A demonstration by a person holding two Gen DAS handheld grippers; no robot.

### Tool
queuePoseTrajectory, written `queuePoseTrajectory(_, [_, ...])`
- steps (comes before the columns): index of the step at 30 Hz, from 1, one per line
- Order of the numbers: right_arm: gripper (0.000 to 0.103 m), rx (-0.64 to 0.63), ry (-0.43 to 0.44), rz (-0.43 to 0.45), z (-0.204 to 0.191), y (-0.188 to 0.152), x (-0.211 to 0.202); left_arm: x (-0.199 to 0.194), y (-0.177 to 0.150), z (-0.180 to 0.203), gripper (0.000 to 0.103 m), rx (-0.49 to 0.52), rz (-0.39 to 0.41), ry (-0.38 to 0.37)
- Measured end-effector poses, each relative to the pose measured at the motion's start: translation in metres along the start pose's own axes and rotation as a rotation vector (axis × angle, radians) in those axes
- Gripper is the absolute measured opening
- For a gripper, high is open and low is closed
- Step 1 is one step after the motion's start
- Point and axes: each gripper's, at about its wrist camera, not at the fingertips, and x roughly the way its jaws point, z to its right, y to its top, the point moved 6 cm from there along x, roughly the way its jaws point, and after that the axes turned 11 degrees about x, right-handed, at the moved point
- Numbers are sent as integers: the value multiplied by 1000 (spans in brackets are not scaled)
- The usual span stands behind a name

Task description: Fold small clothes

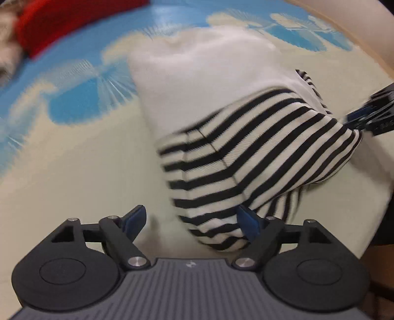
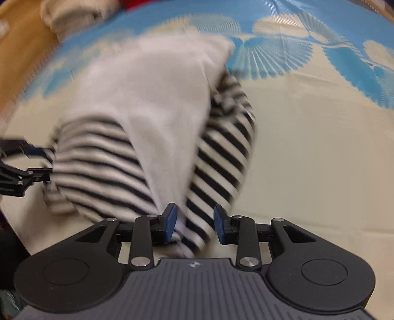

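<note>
The garment [image 1: 221,118] is a small top with a plain white body and black-and-white striped sleeves. It lies on a mat [image 1: 81,152] printed with blue fan-shaped patterns on a cream ground. Both views are motion-blurred, the right wrist view more so.

In the left wrist view, one striped sleeve [image 1: 246,157] is folded across the near part of the white body. Its near end lies between the fingers of the left gripper [image 1: 194,221], touching the right-hand pad. The left gripper's jaws stand wide apart and do not clamp the fabric: released.

In the right wrist view, a striped part of the garment [image 2: 216,172] runs down into the gap of the right gripper [image 2: 194,220]. The fabric lies against the left-hand pad and clear of the right-hand pad; the jaws are parted and not pressing it: released.

Each gripper appears in the other's view: the right gripper [image 1: 369,115] at the right edge, touching the striped sleeve end, and the left gripper [image 2: 22,162] at the left edge beside the other striped sleeve [image 2: 98,162].

A red cloth [image 1: 61,22] lies at the far left of the mat.
</note>
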Motion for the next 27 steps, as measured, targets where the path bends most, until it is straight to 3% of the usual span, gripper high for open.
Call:
queuePoseTrajectory(2, [36,-1,-136,47,5,-3,-16,-36,5,0,81,-62,74,43])
queuePoseTrajectory(4, [37,100,-82,158,7,-5,-55,-79,1,4,86,-166,183,88])
queuePoseTrajectory(7, [60,189,-25,387,2,-19,-128,-134,-10,24,92,-289,291,147])
queuePoseTrajectory(9, [86,178,-40,542,-7,-37,-168,-165,-20,49,96,-294,367,170])
queuePoseTrajectory(11, [96,161,-41,664,-16,-60,-195,-187,-28,75,100,-282,420,216])
queuePoseTrajectory(13, [96,190,-22,737,-24,-85,-212,-200,-36,101,101,-287,437,238])
queuePoseTrajectory(15, [97,204,8,769,-34,-102,-220,-205,-48,119,101,-322,443,254])
queuePoseTrajectory(17, [98,186,-26,785,-43,-117,-219,-200,-52,134,101,-333,411,279])
queuePoseTrajectory(23, [98,138,-97,676,-56,-133,-188,-182,-52,132,101,-374,326,381])
queuePoseTrajectory(27, [98,134,-95,623,-60,-131,-177,-164,-50,127,101,-395,288,320])
